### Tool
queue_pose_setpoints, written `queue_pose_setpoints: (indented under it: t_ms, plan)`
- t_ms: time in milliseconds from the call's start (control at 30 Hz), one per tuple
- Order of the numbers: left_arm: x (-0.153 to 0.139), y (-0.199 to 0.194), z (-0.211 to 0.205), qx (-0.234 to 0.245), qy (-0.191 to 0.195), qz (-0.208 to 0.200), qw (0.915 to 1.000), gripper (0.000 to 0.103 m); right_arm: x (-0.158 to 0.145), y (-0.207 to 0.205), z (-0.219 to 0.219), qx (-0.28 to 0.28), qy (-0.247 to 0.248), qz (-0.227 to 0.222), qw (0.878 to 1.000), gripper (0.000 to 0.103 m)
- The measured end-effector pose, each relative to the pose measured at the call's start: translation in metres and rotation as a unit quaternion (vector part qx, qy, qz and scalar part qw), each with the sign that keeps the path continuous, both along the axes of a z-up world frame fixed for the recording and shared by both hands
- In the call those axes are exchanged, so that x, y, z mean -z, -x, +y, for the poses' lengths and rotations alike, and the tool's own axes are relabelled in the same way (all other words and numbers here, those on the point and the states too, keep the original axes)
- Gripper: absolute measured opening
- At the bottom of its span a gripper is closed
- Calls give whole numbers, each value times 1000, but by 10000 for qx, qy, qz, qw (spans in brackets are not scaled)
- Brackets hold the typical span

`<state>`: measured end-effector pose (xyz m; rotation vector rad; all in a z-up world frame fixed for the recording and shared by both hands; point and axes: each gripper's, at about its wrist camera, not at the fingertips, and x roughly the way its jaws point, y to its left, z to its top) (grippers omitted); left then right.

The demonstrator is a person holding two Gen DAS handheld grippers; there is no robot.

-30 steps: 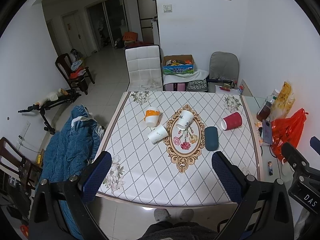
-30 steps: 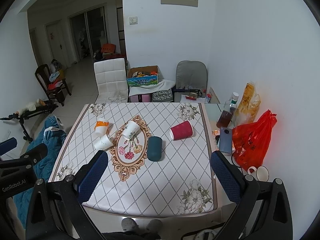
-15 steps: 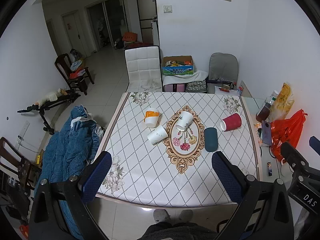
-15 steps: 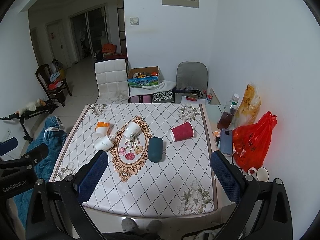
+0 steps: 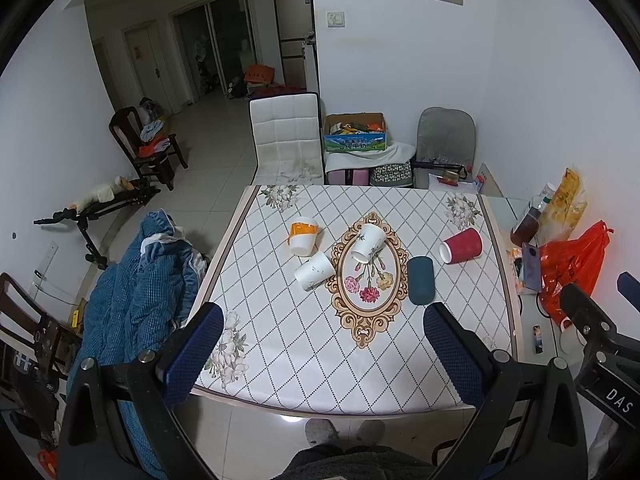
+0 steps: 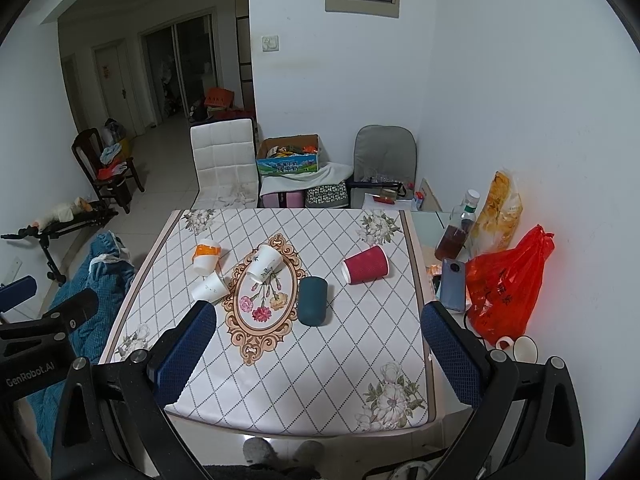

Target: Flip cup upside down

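Both hand-held grippers, left gripper (image 5: 323,340) and right gripper (image 6: 316,340), are held wide open and empty, well above the near edge of the quilted floral-print table (image 5: 280,360). From left to right, five cups are seen lying on their sides: orange-banded white paper cup (image 5: 303,233), plain white paper cup (image 5: 315,271), leaf-printed white paper cup (image 5: 368,243), dark teal cup (image 5: 420,285), red ribbed paper cup (image 5: 461,245). A light cup could be rolled away or crushed by an off-centre pinch

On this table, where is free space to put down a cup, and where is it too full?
Free: the near strip of the table, between the dark green cup and the front edge, and the far strip behind the red cup. Crowded: the left middle, where the orange-banded cup and two white cups lie close.
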<state>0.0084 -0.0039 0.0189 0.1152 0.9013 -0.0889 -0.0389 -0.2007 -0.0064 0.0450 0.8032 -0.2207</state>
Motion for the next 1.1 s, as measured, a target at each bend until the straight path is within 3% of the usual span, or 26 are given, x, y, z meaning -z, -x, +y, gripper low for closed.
queue_pose_setpoints:
  t_ms: [500, 833, 1100]
  plan:
    - [0, 1, 1, 1, 16, -10, 10000, 103, -7, -3, 5, -20, 10, -17, 10000, 103]
    - [-15, -15, -19, -38, 26, 63, 10000, 103, -11, -7, 5, -22, -4, -32, 10000, 103]
    - [15, -24, -36, -159, -40, 268, 9995, 103, -5, -16, -2, 18, -40, 190, 9998, 103]
